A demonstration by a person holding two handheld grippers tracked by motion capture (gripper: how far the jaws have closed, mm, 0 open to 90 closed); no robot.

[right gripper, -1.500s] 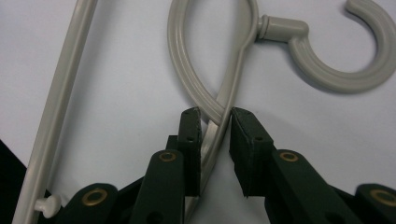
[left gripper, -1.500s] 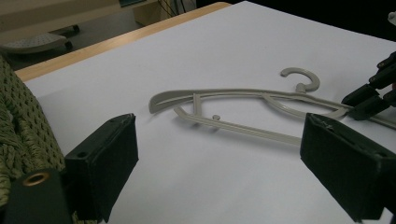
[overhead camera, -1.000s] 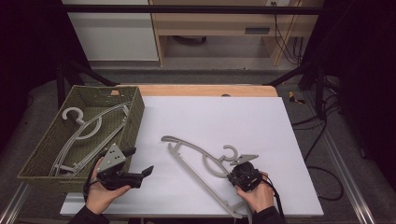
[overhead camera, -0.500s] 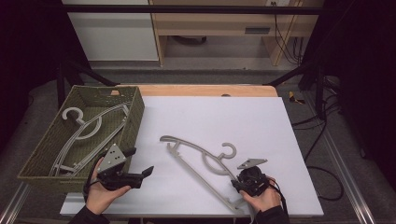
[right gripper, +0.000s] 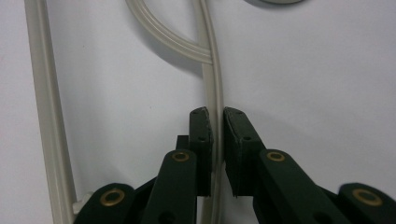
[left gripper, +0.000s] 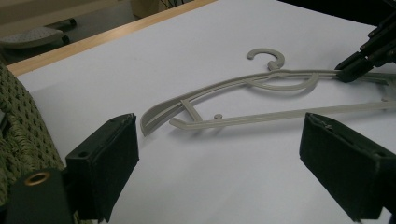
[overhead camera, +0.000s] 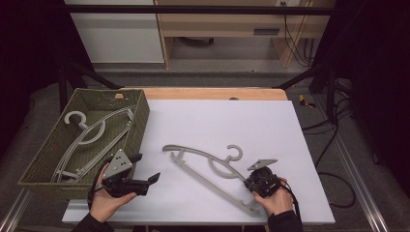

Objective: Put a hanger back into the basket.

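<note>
High view, table: white table with a grey hanger lying flat at lower centre, hook toward the upper right.
Right gripper: right gripper at lower right; its jaws have just been closing and now pinch the hanger's curved upper arm, as the right gripper view shows.
Left gripper: left gripper at lower left, just beside the basket, jaws spread wide with nothing between them; in the left gripper view the hanger lies beyond them.
Basket: green woven basket at left, holding more grey hangers.
</note>
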